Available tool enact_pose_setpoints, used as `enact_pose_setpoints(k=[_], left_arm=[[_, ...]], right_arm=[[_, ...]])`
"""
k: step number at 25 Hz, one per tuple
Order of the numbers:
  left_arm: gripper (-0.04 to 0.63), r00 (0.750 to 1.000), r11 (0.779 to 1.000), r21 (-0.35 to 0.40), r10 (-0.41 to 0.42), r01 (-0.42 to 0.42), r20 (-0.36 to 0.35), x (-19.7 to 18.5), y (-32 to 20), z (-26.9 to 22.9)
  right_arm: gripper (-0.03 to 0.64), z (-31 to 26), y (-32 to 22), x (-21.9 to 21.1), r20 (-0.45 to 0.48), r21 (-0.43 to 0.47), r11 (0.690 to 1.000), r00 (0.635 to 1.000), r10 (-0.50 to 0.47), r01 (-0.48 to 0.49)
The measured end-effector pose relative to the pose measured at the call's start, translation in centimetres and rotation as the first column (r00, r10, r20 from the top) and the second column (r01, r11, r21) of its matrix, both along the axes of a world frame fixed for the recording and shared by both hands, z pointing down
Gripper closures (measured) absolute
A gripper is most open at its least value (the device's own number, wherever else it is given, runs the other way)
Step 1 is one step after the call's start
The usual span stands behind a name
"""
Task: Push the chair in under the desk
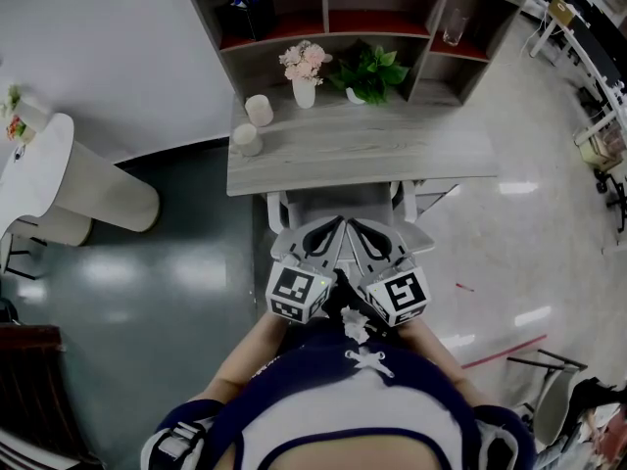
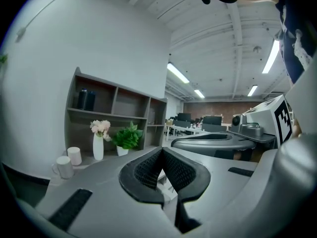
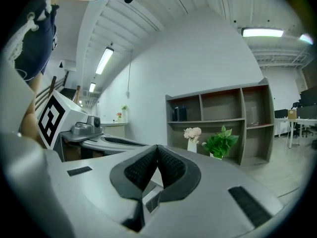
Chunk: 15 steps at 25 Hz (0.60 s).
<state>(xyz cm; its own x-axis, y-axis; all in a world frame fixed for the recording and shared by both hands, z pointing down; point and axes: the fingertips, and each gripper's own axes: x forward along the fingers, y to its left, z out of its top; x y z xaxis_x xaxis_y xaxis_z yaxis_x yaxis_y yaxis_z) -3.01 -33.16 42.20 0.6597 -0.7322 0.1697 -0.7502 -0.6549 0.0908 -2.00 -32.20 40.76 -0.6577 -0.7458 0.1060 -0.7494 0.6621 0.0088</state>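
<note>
In the head view the grey wooden desk (image 1: 392, 155) stands ahead with a shelf unit (image 1: 353, 8) on its back. The pale grey chair (image 1: 343, 204) sits against the desk's front edge, its seat mostly hidden below the top. My left gripper (image 1: 336, 225) and right gripper (image 1: 357, 226) are side by side just above the chair's back, pointing at the desk. Both are shut with nothing between the pads. The left gripper view shows its gripper (image 2: 162, 150) with jaws together, and the right gripper view shows its gripper (image 3: 157, 147) the same way. Whether either touches the chair I cannot tell.
Two white cups (image 1: 253, 125), a vase of pink flowers (image 1: 304, 71) and a potted plant (image 1: 370, 71) stand on the desk. A round white table (image 1: 39, 164) is at the left. Another chair (image 1: 558, 399) and a red floor line (image 1: 505, 351) lie at the right.
</note>
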Motion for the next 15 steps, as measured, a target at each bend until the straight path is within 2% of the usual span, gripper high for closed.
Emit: enact_pose_setpoints(k=[15], left_arm=[[0.586,1.0,0.999,-0.035,0.014,-0.014,0.017,0.69,-0.04,0.66]], right_arm=[[0.606,0.65,-0.21,0.64,-0.008,-0.035,0.999,1.0,-0.005,0.005]])
